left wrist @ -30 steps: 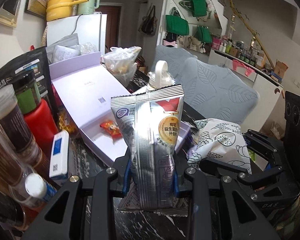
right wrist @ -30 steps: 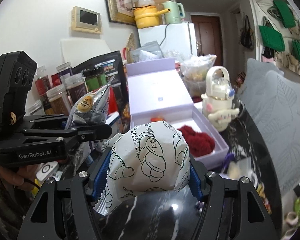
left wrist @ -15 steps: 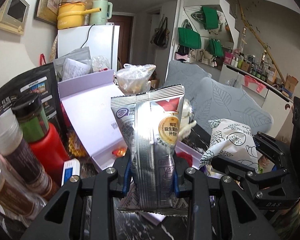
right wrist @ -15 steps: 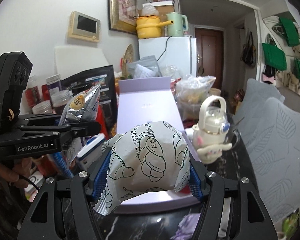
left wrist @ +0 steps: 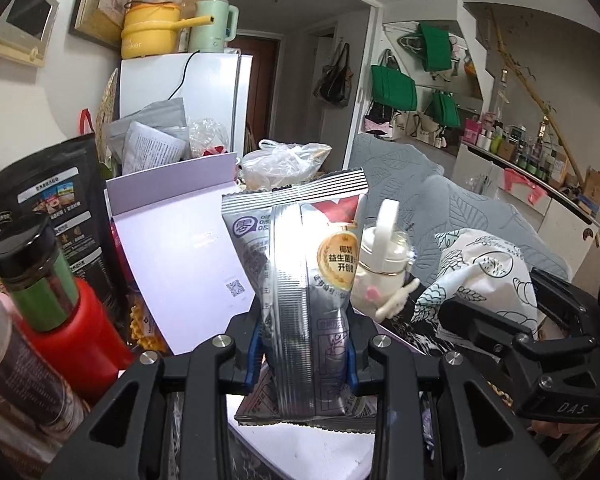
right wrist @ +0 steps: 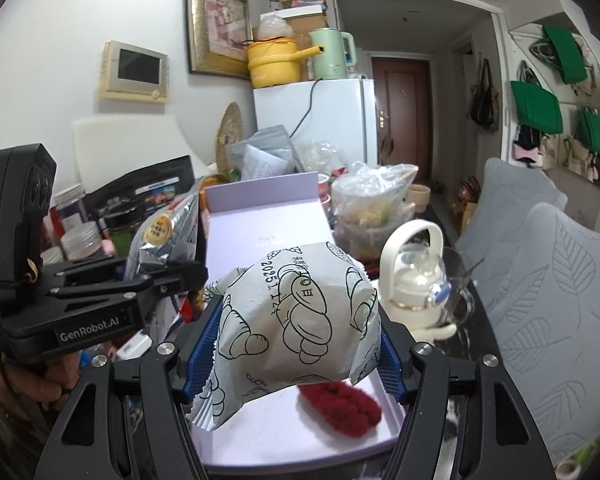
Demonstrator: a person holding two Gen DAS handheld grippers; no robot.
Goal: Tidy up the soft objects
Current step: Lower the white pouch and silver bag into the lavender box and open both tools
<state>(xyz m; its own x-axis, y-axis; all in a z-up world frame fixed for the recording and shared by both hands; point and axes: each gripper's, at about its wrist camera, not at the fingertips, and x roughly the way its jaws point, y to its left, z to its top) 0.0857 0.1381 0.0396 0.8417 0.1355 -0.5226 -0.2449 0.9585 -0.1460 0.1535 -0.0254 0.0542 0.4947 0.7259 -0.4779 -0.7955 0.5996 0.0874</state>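
My left gripper (left wrist: 302,364) is shut on a silver snack packet (left wrist: 300,280), held upright above the open lilac box (left wrist: 188,248). It also shows in the right wrist view (right wrist: 164,236), at the left. My right gripper (right wrist: 296,344) is shut on a white puffy packet with green line drawings (right wrist: 296,316), held over the box tray (right wrist: 268,432). That packet shows at the right of the left wrist view (left wrist: 488,276). A red fuzzy object (right wrist: 340,406) lies in the tray below it.
Jars and a red bottle (left wrist: 68,324) crowd the left, with a black pouch (left wrist: 52,208) behind. A white kettle-shaped toy (right wrist: 416,280) and a glass cup (right wrist: 456,288) stand right of the box. A plastic bag (right wrist: 368,200) sits behind. Grey cushions (right wrist: 560,280) lie right.
Both grippers have moved forward and lower over the box with their packets still held. The box lid now looms closer and the red fuzzy object is back in view under the right packet.
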